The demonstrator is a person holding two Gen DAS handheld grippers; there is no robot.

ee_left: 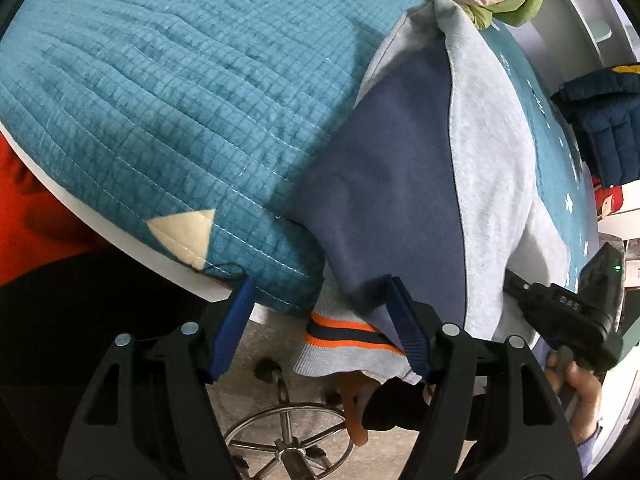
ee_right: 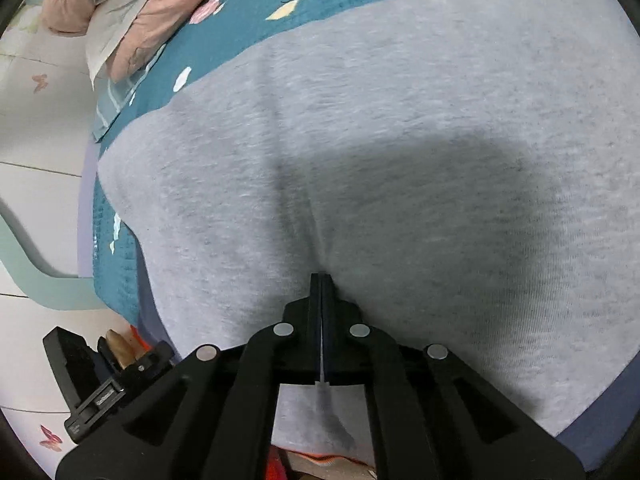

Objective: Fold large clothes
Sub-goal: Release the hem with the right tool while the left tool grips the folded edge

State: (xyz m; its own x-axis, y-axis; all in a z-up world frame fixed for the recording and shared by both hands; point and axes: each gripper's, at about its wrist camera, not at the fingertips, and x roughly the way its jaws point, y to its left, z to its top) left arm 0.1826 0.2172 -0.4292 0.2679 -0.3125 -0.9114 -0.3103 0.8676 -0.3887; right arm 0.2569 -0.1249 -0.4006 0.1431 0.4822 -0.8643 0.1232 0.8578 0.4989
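No brand or label can be read; the raised letters on the black device (ee_left: 568,312) at the right of the left wrist view are too blurred to make out. The left gripper (ee_left: 320,320) points along the near edge of the bed (ee_left: 140,240), its blue fingers (ee_left: 236,328) spread wide apart with nothing pinched between them; the right-hand finger touches the navy panel of the sweatshirt (ee_left: 400,184), just above its orange-striped hem (ee_left: 344,336), which hangs over the bed edge above a chair base (ee_left: 288,440) on the floor. The right gripper (ee_right: 322,280) is clamped together on a fold of the grey fabric of the sweatshirt (ee_right: 400,140), with a crease running away from its tips. The sweatshirt lies spread on the teal quilt (ee_left: 180,100), grey fabric over navy. A pink duvet (ee_right: 132,4) is bunched at the far end of the bed. A bare hand (ee_left: 580,392) grips the handle below the black device.
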